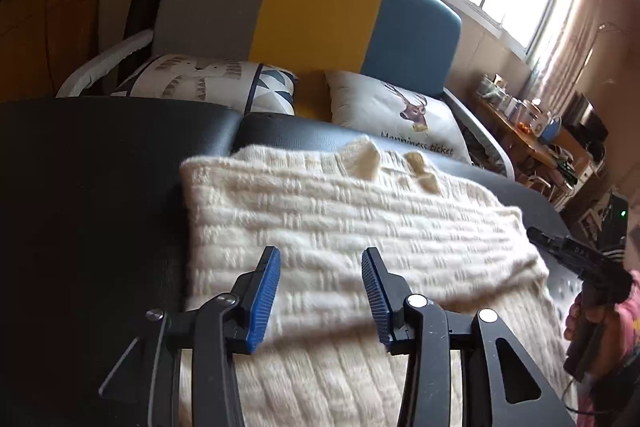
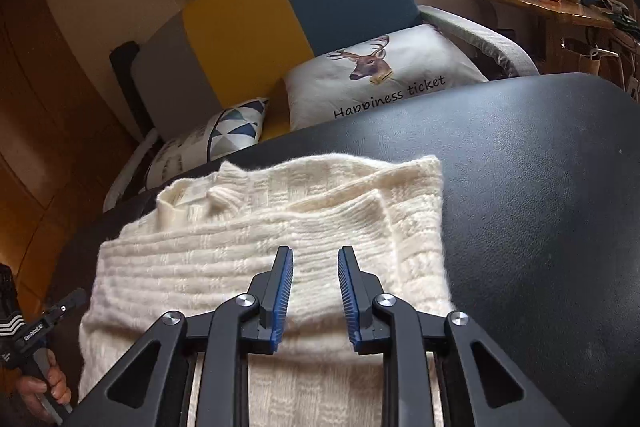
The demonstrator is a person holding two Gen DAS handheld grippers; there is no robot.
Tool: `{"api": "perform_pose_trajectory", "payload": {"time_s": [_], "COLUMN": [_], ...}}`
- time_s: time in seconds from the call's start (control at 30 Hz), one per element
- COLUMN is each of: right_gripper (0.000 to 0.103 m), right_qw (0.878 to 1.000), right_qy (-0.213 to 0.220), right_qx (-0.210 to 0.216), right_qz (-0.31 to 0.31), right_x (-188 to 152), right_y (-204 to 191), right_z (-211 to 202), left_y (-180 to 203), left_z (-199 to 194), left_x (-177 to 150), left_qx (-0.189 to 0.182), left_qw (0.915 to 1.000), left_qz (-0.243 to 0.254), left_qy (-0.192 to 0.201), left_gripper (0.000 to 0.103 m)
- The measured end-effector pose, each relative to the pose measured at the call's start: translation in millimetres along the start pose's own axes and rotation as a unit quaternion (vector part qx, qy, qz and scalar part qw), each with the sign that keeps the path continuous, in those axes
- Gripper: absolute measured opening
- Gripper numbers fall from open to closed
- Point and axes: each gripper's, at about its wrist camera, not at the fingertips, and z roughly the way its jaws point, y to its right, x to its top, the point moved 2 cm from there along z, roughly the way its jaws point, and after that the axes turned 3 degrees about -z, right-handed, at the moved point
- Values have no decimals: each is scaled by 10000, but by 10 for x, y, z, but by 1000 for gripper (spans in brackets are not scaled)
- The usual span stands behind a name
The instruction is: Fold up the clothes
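Cream knit sweater [image 1: 352,227] on black padded table [image 2: 540,187], sides turned in, collar at far end. Left gripper [image 1: 320,291] and right gripper [image 2: 315,293] above near half, both parted, empty. Partly folded; remaining fold probably lengthwise.

one sweater [image 1: 344,211], two hand-held grippers [image 1: 320,267] [image 2: 315,267], two pillows [image 1: 400,107] [image 1: 208,79]

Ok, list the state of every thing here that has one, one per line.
sweater: folded over, flat on the black surface.
left tool: open, above the sweater, holding nothing.
right tool: open, above the sweater, holding nothing.
deer cushion: leaning on the sofa back.
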Motion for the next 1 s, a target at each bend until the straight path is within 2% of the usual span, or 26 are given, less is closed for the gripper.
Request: {"api": "perform_pose_trajectory", "payload": {"time_s": [0.07, 0.1, 0.17, 0.23, 0.37, 0.43, 0.6, 0.73, 0.9, 1.0], "right_gripper": [26, 26, 26, 26, 26, 26, 26, 26, 30, 30], "right_qw": [9999, 9999, 9997, 9995, 9985, 9977, 9971, 9951, 9915, 9883], "right_qy": [-88, -132, -199, -214, -243, -284, -454, -489, -720, -886], "right_qx": [-61, -91, -113, -36, 119, 201, 174, 213, 332, 642], "right_qz": [34, 51, 110, 232, 475, 583, 593, 831, 1033, 1065], "right_x": [-71, -107, -175, -233, -350, -455, -997, -1333, -1690, -1847], "right_y": [38, 56, 87, 99, 123, 142, 324, 602, 871, 933], "right_z": [83, 125, 148, 18, -241, -381, -840, -1228, -1567, -1707], "left_y": [-112, -137, -155, -157, -226, -320, -560, -707, -775, -723], "left_z": [206, 243, 253, 211, -129, -337, -903, -1258, -1451, -1488], "left_x": [-70, -78, -76, -43, -114, -248, -768, -1193, -1587, -1760], "left_qx": [222, 248, 233, 212, 27, -63, -178, -241, -446, -513], "left_qw": [9988, 9986, 9990, 9985, 9979, 9971, 9944, 9942, 9920, 9912], "left_qz": [-138, -152, -119, -230, -553, -701, -1015, -983, -986, -904], "left_qy": [-406, -440, -356, -442, -337, -278, -234, -361, -644, -817], "left_gripper": [45, 45, 45, 45, 47, 49, 52, 52, 52, 52]}}
